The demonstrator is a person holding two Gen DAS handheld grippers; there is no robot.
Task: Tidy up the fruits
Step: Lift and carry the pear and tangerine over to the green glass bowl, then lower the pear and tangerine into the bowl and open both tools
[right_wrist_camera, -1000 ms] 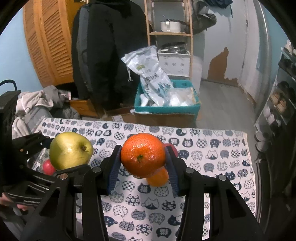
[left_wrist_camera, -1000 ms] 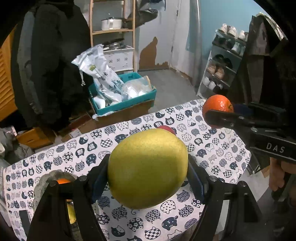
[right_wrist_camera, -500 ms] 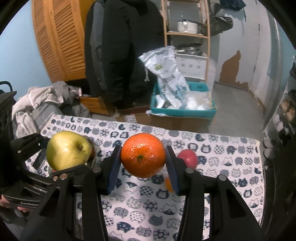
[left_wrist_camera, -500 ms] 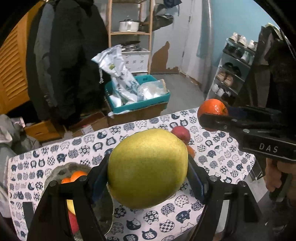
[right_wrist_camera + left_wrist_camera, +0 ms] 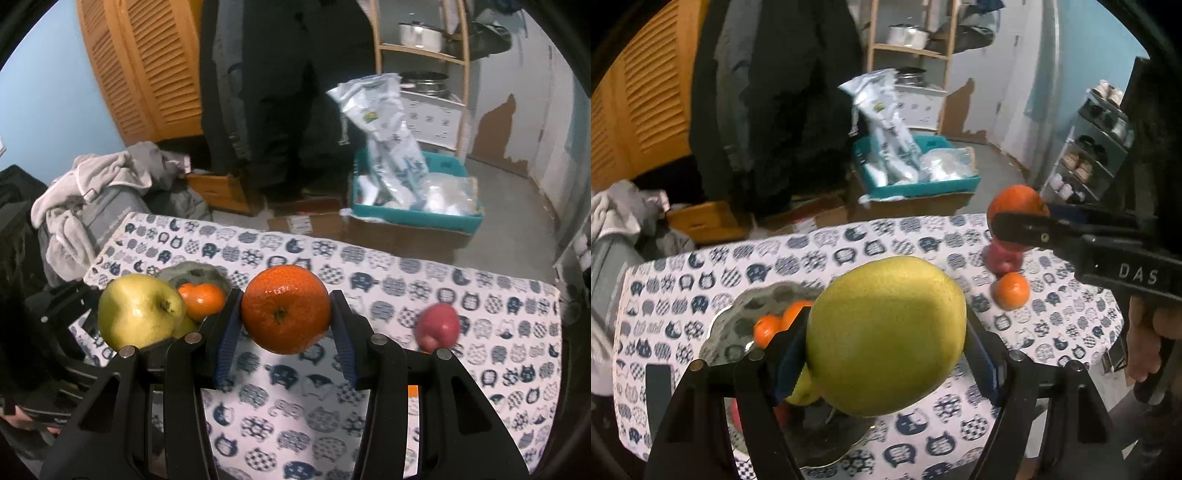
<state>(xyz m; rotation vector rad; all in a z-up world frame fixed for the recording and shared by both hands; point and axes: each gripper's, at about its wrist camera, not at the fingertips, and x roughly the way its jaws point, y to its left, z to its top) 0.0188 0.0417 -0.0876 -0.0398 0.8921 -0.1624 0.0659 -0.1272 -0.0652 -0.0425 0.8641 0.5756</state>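
My left gripper [image 5: 886, 350] is shut on a yellow-green apple [image 5: 886, 336] and holds it above a grey bowl [image 5: 738, 321]. The bowl holds small oranges [image 5: 775, 325], a yellow fruit and something red. My right gripper [image 5: 284, 325] is shut on a large orange [image 5: 286, 308] above the table; it also shows in the left wrist view [image 5: 1017, 201]. A red apple [image 5: 437, 326] and a small orange [image 5: 1012, 291] lie on the cat-print tablecloth [image 5: 369, 273] at the right. The green apple also shows in the right wrist view [image 5: 138, 312].
Behind the table stand a teal crate with bags [image 5: 413, 195], cardboard boxes [image 5: 218, 188], a pile of clothes [image 5: 92, 192], dark coats [image 5: 277, 92] and a wooden shelf [image 5: 421, 48]. A shoe rack [image 5: 1089, 158] stands at the right.
Both grippers have swung left along the table, each keeping its fruit. The bowl has come into fuller view under the left gripper, and the red apple and small orange now lie off to the right.
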